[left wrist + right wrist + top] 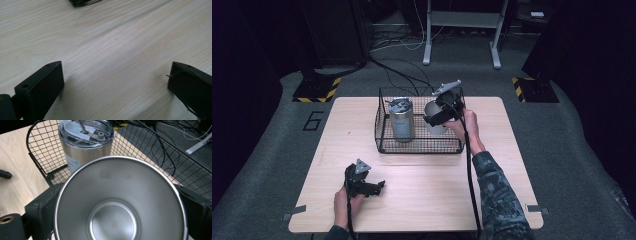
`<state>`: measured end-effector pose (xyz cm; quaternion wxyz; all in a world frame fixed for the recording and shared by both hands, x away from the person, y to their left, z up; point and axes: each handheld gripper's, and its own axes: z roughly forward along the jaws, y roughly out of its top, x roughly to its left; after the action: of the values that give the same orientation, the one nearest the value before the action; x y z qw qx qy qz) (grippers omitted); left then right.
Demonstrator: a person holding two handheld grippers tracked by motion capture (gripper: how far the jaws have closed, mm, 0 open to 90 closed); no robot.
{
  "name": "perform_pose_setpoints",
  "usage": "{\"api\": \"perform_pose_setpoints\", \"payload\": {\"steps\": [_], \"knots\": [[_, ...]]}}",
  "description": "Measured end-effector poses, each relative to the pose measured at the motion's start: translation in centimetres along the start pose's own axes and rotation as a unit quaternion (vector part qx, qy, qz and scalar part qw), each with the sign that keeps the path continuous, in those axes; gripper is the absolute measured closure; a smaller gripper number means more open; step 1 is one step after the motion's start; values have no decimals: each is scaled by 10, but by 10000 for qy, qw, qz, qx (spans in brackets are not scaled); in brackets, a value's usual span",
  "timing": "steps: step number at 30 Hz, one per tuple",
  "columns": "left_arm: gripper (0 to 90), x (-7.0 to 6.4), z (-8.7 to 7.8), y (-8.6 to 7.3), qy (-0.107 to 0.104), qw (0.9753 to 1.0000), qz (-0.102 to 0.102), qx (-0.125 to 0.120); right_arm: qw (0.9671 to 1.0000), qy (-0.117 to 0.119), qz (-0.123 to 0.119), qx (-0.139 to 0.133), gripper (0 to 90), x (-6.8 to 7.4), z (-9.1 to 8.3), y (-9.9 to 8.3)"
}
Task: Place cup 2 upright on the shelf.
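Observation:
A black wire basket (384,145) stands at the back middle of the wooden table. Inside it on the left is a steel tumbler with a clear lid (402,120), also near the top of the right gripper view as the lidded tumbler (85,142). My right gripper (443,111) is shut on an open steel cup (434,117) held over the basket's right half; its empty inside (117,205) faces the camera, with a jaw on each side of it. My left gripper (371,186) is open low over the bare table (112,50) near the front left, holding nothing.
The basket wall (155,152) runs behind the cup. Cables and a grey stand's legs (462,30) lie on the floor beyond the table. Bare wood spreads in front of the basket and to both its sides.

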<state>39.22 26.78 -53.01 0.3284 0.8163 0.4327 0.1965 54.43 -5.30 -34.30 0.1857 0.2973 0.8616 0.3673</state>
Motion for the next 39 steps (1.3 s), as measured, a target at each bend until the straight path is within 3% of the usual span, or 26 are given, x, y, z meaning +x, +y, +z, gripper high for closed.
{"api": "perform_pose_setpoints", "payload": {"steps": [12,27,31,39], "knots": [[3,0,0,0,-14,10000,-8,10,9999,-30,-28,102,58,-5,18,3],[3,0,0,0,0,10000,-1,1,9994,20,201,276,58,-9,42,-1],[3,0,0,0,0,10000,0,1,9993,58,143,348,58,-10,48,-2],[3,0,0,0,7,10000,0,-4,9986,117,249,446,58,-9,60,-5]]}}
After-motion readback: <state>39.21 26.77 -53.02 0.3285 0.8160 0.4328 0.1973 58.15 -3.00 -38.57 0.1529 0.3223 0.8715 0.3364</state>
